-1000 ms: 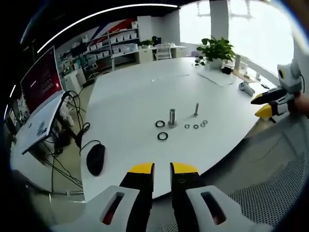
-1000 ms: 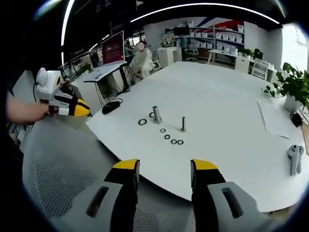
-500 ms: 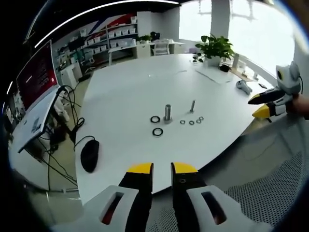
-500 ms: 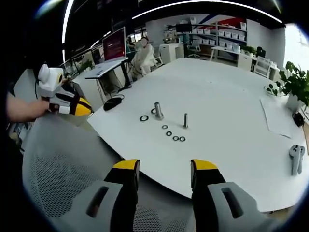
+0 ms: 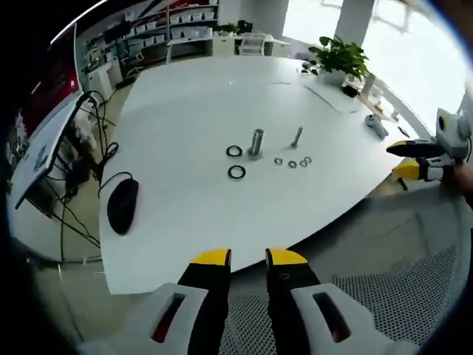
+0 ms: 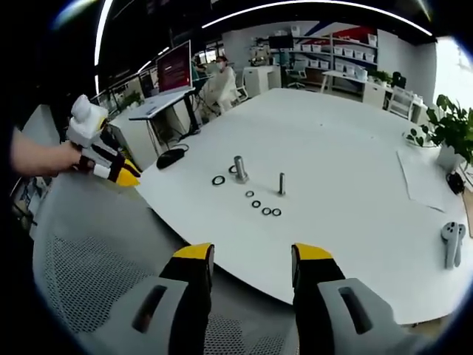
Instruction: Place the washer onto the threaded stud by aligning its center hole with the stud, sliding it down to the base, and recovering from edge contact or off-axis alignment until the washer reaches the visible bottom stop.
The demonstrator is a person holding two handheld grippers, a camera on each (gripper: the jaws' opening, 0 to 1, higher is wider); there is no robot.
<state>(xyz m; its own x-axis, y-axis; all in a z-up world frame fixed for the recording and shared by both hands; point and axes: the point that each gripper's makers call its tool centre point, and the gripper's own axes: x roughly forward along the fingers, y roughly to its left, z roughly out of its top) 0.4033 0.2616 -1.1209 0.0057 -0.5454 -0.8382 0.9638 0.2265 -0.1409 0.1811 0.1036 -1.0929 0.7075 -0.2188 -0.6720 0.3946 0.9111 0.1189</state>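
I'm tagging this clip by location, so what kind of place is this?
Most likely an open-plan office or lab: a large white table, shelving with storage bins along the back wall, and a desk with a red-lit monitor.

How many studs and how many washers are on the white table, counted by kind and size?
Thick threaded stud: 1
Thin threaded stud: 1
Large dark washers: 2
Small washers: 4
Total: 8

black mouse (image 5: 122, 206), potted plant (image 5: 341, 57), mesh chair (image 6: 96, 281)
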